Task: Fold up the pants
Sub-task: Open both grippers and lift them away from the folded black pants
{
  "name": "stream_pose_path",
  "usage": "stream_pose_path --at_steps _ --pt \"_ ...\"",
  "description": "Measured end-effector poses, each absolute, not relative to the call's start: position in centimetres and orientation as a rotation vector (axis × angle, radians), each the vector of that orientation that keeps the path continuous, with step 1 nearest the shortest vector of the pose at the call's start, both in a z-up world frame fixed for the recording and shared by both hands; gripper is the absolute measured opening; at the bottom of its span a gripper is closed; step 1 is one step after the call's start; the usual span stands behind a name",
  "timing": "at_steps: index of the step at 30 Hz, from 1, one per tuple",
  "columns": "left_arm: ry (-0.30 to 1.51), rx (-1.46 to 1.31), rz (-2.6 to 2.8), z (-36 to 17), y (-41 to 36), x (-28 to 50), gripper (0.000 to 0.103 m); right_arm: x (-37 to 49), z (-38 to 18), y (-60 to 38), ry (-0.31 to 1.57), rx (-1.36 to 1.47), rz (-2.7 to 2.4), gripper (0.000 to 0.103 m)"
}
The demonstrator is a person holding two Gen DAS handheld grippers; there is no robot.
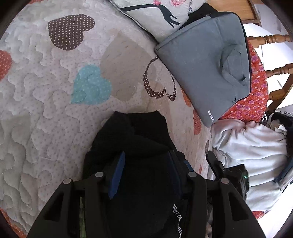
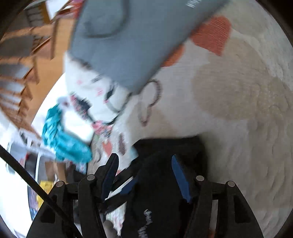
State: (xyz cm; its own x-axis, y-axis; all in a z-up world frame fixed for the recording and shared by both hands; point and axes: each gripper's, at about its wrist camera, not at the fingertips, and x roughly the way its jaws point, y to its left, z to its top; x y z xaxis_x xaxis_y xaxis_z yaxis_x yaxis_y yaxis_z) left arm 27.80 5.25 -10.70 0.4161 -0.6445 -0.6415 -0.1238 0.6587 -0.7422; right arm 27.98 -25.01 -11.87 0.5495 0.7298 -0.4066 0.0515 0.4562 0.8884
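Left wrist: gray laptop bag (image 1: 205,67) beyond pants (image 1: 139,139).

Black gripper (image 1: 146,170), blue finger pads (image 1: 117,175)

A quilted bedspread (image 1: 55,109) patterned with hearts is covering the bed. A grey padded bag (image 1: 207,64) and a printed cushion (image 1: 155,16) are lying on it. Turned wooden railings (image 1: 271,38) are standing behind, with bright daylight washing in.
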Motion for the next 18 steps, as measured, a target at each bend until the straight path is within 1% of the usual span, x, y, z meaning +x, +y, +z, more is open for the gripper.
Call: stream_pose_path --at_steps 2,5,7,10,13,18 --pt "1.127 -0.798 -0.393 -10.0 5.4 27.6 0.046 27.9 -11.7 -25.7 0.901 1.062 0.499 0.062" --pt "1.091 -0.726 -0.384 -7.4 6.0 25.4 0.046 26.3 -9.3 -26.2 0.870 1.007 0.500 0.065" --pt "1.062 -0.676 -0.382 -6.0 6.1 23.4 0.046 24.0 -7.2 -26.6 0.848 0.926 0.487 0.073" --pt "1.017 -0.606 -0.347 -4.3 6.6 19.4 0.047 19.6 -5.0 -26.5 0.816 0.773 0.449 0.075" --pt "0.986 -0.560 -0.303 -4.1 6.9 15.3 0.048 14.8 -4.8 -26.0 0.803 0.661 0.396 0.076" --pt "0.953 -0.404 -0.203 -5.4 5.5 8.6 0.048 7.8 -7.1 -24.9 0.818 0.590 0.310 0.076"
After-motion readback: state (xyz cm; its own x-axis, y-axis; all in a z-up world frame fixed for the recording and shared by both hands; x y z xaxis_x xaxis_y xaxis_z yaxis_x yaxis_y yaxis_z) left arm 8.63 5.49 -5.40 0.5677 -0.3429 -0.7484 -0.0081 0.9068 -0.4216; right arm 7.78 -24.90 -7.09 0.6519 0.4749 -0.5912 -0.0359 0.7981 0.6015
